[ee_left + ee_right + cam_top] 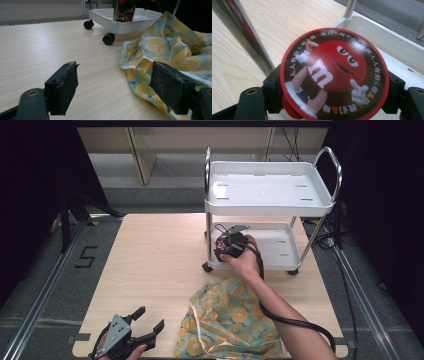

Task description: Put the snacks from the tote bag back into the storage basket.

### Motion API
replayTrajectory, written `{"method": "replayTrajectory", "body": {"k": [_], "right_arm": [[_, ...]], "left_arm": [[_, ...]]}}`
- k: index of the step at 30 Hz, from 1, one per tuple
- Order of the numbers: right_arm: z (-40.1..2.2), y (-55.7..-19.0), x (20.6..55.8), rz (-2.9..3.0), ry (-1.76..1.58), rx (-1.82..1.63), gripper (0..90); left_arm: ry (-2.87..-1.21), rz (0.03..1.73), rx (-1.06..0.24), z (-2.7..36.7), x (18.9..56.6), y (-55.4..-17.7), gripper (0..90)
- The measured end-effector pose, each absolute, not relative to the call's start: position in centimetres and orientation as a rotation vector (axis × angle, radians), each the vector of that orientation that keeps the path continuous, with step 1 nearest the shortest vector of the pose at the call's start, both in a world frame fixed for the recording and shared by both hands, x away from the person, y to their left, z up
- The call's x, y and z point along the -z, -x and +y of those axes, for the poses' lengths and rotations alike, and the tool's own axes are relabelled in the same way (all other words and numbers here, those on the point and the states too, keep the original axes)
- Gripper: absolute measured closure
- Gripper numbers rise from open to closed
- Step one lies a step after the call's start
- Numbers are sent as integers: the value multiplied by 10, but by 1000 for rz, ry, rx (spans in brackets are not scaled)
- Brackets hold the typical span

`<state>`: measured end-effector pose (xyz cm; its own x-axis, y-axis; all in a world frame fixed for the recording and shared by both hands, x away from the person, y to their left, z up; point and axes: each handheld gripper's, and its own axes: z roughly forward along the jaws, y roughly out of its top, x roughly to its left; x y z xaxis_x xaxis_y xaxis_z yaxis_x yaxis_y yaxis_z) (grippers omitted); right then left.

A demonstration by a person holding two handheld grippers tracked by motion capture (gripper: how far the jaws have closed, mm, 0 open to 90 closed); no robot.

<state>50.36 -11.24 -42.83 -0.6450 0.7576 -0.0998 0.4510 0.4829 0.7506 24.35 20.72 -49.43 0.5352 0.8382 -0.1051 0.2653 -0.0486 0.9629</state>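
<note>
Nearest the table's front edge, the left gripper (146, 325) rests with its matte black jaws spread wide beside a crumpled lemon-print cloth (227, 320). Farther off, over the white plastic cart's (280, 251) lower tray, the right gripper (334, 82) clamps a round glossy M&M's canister (334, 75).

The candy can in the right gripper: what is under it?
Under the candy can lies the white lower tray of the cart. The can's lid covers the spot directly below, so contact cannot be seen.
</note>
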Motion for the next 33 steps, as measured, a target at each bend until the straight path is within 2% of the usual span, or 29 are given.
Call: {"method": "replayTrajectory", "body": {"k": [33], "right_arm": [[-110,-504,442,2296,-1106,-949,263]], "left_arm": [[-1605,969,-610,208,493,-242,215]]}}
